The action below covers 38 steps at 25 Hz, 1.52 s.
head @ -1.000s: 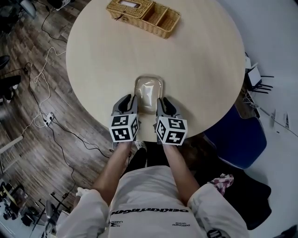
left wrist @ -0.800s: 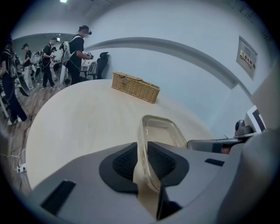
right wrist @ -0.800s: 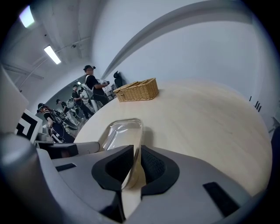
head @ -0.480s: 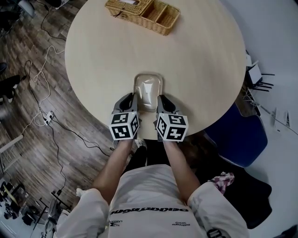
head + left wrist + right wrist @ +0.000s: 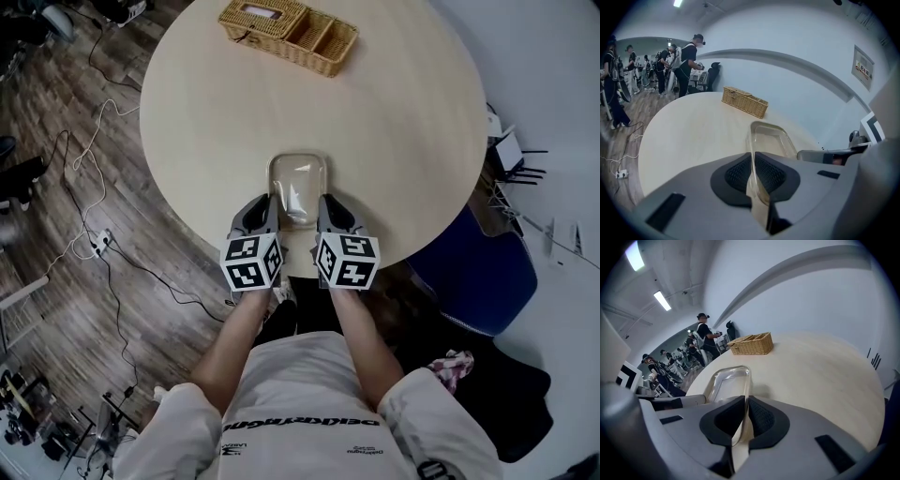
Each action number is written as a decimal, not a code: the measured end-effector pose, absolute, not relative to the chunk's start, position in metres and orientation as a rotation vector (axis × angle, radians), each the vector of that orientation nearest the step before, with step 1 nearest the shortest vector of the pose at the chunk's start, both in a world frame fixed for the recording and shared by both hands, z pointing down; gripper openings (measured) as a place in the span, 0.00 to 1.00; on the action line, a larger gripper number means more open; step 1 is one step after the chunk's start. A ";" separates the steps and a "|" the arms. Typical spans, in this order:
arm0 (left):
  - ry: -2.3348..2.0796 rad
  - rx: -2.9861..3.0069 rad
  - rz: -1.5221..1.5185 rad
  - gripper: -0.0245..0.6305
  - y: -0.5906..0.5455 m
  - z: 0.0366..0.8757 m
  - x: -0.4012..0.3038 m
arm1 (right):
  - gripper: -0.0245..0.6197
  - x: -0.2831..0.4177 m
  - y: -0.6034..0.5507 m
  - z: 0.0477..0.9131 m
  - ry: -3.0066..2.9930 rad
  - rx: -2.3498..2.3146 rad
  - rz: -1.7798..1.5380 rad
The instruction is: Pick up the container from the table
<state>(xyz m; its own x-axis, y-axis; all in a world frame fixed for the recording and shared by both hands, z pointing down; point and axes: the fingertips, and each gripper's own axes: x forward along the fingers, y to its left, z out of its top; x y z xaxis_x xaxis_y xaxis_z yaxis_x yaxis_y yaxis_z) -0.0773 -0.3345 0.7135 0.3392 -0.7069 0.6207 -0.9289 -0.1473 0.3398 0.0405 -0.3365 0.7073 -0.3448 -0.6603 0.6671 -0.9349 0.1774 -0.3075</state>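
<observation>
Since the clear container (image 5: 298, 183) sits at the near edge of the round desk (image 5: 403, 112), with the left hand-held gripper (image 5: 262, 212) clamped on its left wall and the right hand-held gripper (image 5: 329, 212) clamped on its right wall, the step in hand looks to be the lift itself. Doing it well is mostly a matter of keeping the two sides matched. Each gripper view shows the thin transparent rim running between the dark ribbed pads (image 5: 735, 175), with the jaws closed onto it and only the plastic between them. The hold is therefore a pinch on a narrow, probably slippery and somewhat flexible wall, not a wrap around the body. I would raise both grippers together, straight up and at the same pace, so that the container keeps level. If one side leads, the container would tilt and its wall could slide out of the opposite pads. Squeezing harder than needed, or drawing the grippers toward or away from each other, would likely bow the walls, so the spacing between them should be held constant. Whether the base touches the desk or is just clear of it cannot be told from these views. The wicker basket (image 5: 291, 30) lies well apart at the far side, so nothing crowds the path upward.
</observation>
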 end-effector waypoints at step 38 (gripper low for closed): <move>-1.578 2.238 0.104 0.10 -0.190 0.465 -0.084 | 0.12 0.034 -0.196 0.461 -2.413 1.639 0.568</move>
